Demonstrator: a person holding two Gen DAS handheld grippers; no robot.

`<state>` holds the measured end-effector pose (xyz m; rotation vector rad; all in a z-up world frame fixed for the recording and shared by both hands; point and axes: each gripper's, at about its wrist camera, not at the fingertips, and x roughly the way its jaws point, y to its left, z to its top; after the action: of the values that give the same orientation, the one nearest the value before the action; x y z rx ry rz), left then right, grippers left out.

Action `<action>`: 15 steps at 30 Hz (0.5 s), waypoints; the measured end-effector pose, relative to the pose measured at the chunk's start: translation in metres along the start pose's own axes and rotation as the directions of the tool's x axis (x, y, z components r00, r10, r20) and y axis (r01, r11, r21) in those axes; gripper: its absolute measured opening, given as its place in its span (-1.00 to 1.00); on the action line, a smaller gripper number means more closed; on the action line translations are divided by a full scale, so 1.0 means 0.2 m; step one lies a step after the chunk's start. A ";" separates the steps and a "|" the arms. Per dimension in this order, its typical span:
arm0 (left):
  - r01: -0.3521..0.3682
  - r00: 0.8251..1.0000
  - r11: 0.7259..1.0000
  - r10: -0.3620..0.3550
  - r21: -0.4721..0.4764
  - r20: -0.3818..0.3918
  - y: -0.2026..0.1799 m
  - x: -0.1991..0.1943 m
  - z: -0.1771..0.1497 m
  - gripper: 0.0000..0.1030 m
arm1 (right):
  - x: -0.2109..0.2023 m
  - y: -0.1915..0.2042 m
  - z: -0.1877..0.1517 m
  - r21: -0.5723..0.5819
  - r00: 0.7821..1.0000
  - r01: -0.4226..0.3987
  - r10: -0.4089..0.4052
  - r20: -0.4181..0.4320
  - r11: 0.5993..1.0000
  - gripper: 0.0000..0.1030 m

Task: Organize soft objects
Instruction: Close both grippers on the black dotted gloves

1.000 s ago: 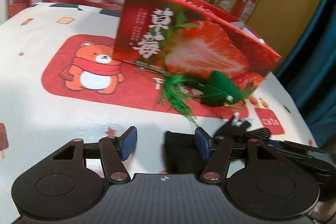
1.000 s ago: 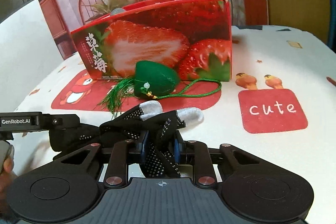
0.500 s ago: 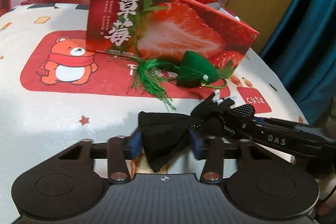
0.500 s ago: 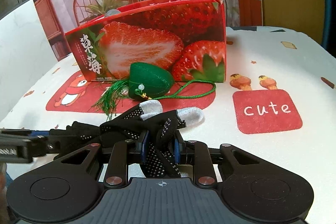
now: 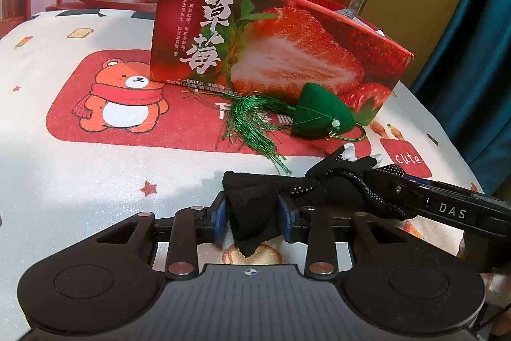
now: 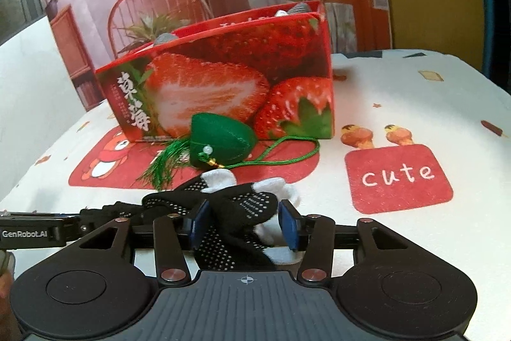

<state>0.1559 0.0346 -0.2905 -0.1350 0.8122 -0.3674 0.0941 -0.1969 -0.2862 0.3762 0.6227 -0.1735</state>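
Note:
A black dotted glove (image 5: 338,184) with white fingertips lies low over the tablecloth between both grippers. My left gripper (image 5: 252,214) is shut on its black cuff end (image 5: 252,206). My right gripper (image 6: 244,222) has opened; its blue pads stand apart around the glove's finger end (image 6: 252,203) without pinching it. A green stuffed sachet (image 5: 321,114) with a tassel and cord lies just beyond the glove, against the strawberry box (image 5: 271,53). The sachet (image 6: 220,138) and the box (image 6: 223,85) also show in the right wrist view.
The open red strawberry box holds grey-and-white soft items at its rim (image 6: 297,9). The tablecloth (image 5: 80,168) carries a bear print and a "cute" patch (image 6: 399,178). A plant backdrop stands behind the table; blue curtain at the right.
My left gripper moved in and shut on the glove's cuff. My right gripper, shut on the glove's finger end before, has now opened its jaws.

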 end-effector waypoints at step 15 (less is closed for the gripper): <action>-0.004 1.000 1.000 0.003 0.011 0.018 0.00 0.01 0.00 -0.25 | 0.02 0.01 -0.03 -0.027 0.999 -0.047 0.047 -0.004 0.999 -0.51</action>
<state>0.1563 0.0338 -0.2915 -0.1262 0.7919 -0.3668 0.0951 -0.1936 -0.2924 0.3647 0.6187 -0.1193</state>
